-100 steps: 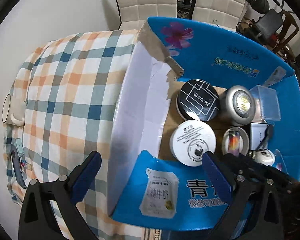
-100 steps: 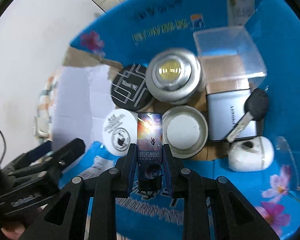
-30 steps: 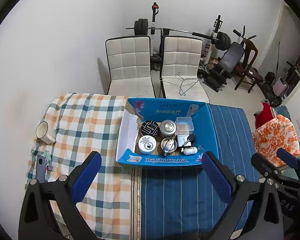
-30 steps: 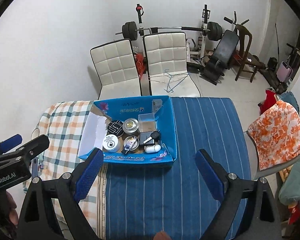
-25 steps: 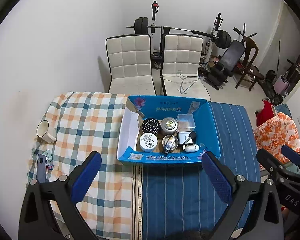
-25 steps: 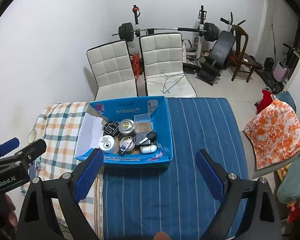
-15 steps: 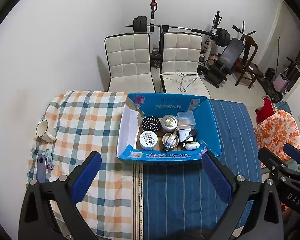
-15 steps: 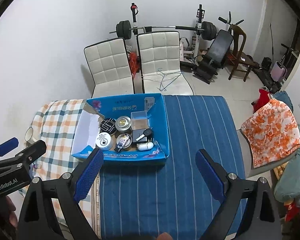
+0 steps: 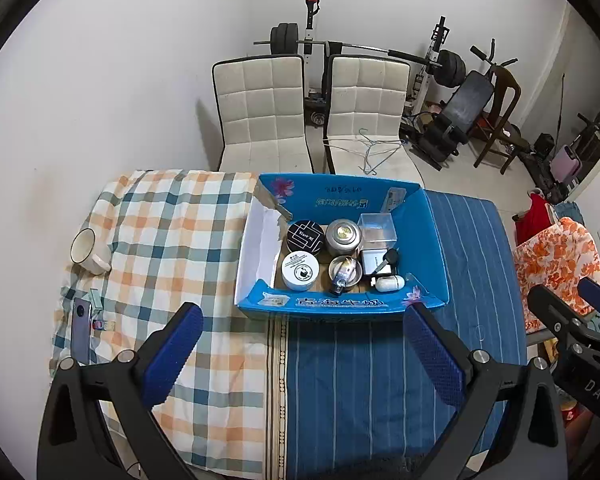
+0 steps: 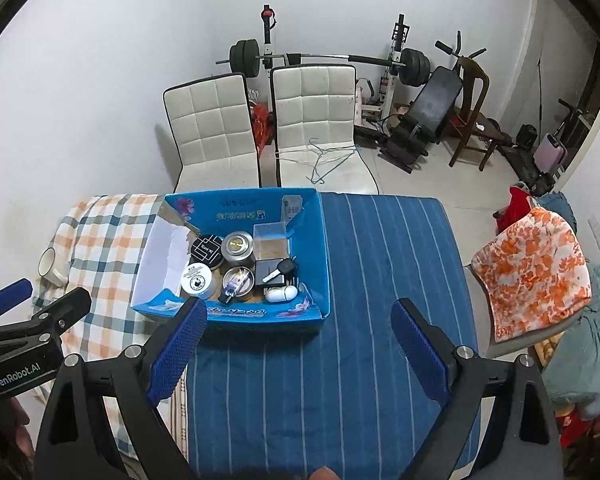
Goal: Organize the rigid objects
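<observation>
A blue cardboard box (image 9: 428, 232) (image 10: 316, 256) sits mid-table, seen from high above. Inside it are a black round tin (image 9: 305, 235), a silver tin (image 9: 343, 236), a white round tin (image 9: 300, 270), a clear plastic case (image 9: 377, 225), a dark case with a car key (image 9: 387, 260) on it, a white oval case (image 9: 388, 282), and a small printed can (image 9: 342, 276) lying in a silver lid. My left gripper (image 9: 300, 356) and right gripper (image 10: 296, 344) hang open and empty, well above the table and in front of the box.
A checked cloth (image 9: 172, 240) covers the table's left, a blue striped cloth (image 10: 380, 280) its right. A white mug (image 9: 85, 249) and a phone (image 9: 80, 324) lie at the left edge. Two white chairs (image 9: 268, 112) and gym gear stand behind; an orange-flowered cloth (image 10: 532, 268) drapes a seat at right.
The right gripper let go of the printed can, which now lies in the silver lid. Both grippers have risen far above the box and stand open; lately the views barely shift.
</observation>
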The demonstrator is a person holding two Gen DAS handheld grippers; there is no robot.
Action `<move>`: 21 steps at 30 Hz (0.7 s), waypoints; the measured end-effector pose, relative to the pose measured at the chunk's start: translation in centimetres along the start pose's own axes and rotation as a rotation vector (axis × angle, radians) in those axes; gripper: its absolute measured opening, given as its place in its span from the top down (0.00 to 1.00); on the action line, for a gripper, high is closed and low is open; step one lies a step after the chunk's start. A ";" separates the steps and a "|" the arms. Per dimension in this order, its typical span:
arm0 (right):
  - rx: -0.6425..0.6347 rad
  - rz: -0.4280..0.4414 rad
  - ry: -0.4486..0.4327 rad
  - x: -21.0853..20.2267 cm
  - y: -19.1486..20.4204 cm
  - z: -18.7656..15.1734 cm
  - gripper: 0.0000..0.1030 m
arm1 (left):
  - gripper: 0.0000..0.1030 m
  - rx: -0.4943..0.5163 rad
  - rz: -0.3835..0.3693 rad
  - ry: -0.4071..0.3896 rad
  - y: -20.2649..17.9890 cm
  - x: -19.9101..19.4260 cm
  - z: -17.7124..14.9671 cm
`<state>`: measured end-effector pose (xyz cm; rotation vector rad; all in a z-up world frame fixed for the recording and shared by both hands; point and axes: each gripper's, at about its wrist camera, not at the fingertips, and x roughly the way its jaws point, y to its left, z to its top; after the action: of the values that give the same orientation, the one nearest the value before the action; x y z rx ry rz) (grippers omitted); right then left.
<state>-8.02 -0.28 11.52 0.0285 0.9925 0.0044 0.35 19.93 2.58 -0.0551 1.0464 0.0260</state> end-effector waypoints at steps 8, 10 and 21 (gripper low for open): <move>0.002 -0.004 0.011 0.5 -0.1 -0.1 0.07 | 0.00 0.002 -0.001 0.004 0.0 0.2 0.0; 0.002 -0.004 0.011 0.6 -0.2 -0.1 0.07 | 0.00 0.003 0.001 0.009 0.0 0.5 -0.1; 0.004 -0.012 -0.034 0.1 -0.3 0.4 0.07 | 0.00 0.013 0.004 -0.031 -0.4 0.0 0.5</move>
<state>-7.66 -0.62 11.60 0.0259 0.9587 -0.0090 0.80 19.54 2.82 -0.0409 1.0156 0.0234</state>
